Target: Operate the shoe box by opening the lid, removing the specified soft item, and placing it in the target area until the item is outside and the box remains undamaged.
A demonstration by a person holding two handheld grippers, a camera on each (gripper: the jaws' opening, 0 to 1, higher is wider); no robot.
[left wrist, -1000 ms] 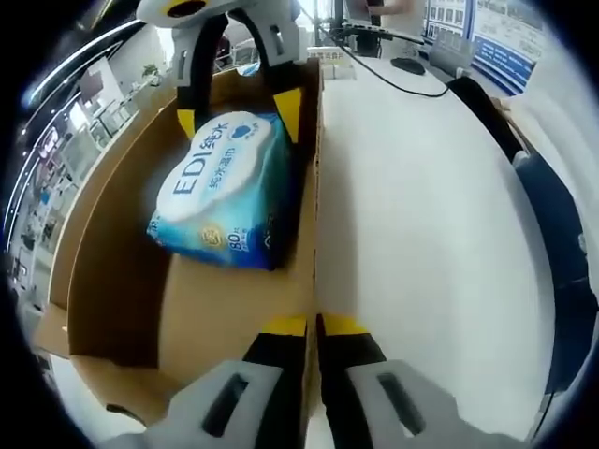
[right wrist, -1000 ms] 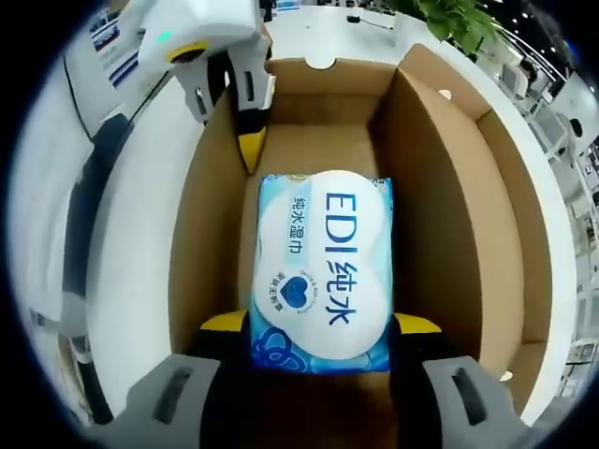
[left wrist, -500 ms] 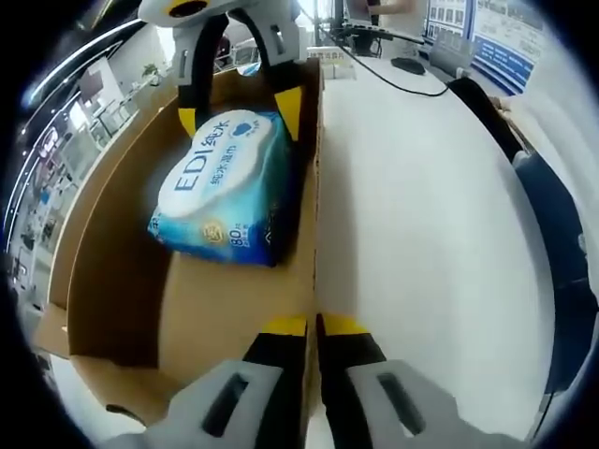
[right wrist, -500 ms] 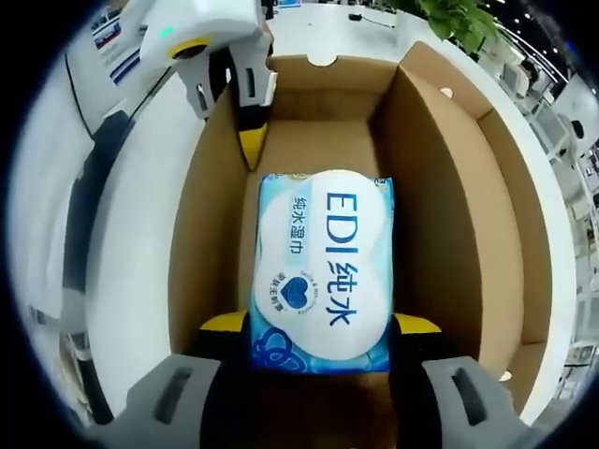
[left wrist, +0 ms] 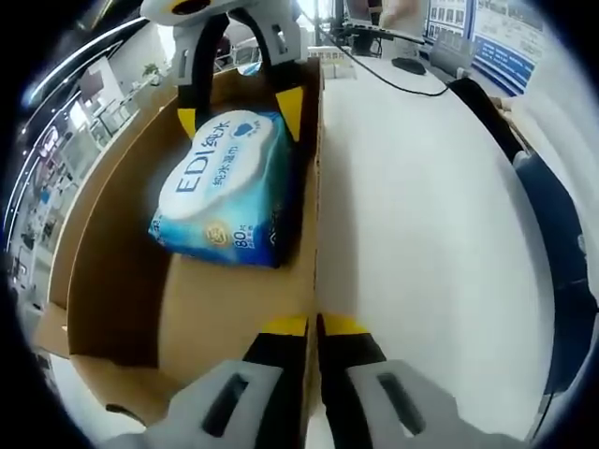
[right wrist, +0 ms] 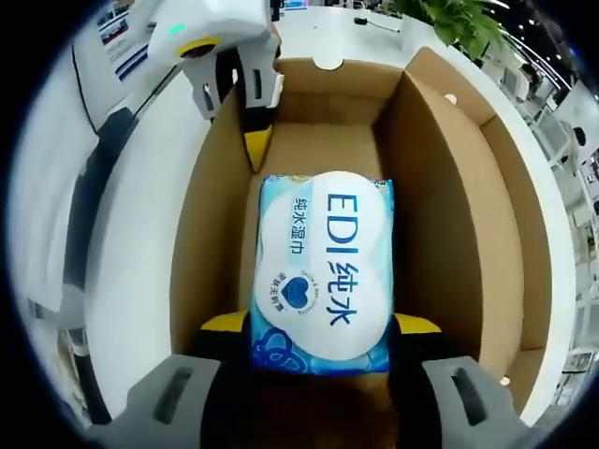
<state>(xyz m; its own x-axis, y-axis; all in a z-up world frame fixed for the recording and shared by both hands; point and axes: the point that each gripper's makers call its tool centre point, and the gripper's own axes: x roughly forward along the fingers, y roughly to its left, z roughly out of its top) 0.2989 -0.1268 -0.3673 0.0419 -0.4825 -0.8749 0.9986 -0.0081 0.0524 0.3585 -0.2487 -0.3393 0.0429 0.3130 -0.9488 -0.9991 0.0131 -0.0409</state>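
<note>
An open brown shoe box [left wrist: 112,253] lies on a white table. Inside it is a blue and white pack of wet wipes [left wrist: 229,182], one end raised off the box floor. My right gripper [left wrist: 239,117] comes in from the far end and is shut on that pack. In the right gripper view the pack [right wrist: 323,267] sits between the yellow-tipped jaws of my right gripper [right wrist: 321,323]. My left gripper [left wrist: 314,324] is shut on the box's right side wall [left wrist: 314,234], and it shows again as the left gripper [right wrist: 255,150] clamped on the wall at the upper left.
The white table [left wrist: 421,206] stretches along the box's side. A dark chair [left wrist: 552,224] stands by its edge, and a mouse with a cable [left wrist: 409,65] lies at the far end. The box's lid flap [right wrist: 524,234] stands open on the other side. A plant [right wrist: 459,23] grows beyond.
Almost nothing. The right gripper view has shifted slightly, with the pack still in its jaws. The left gripper keeps its hold on the wall.
</note>
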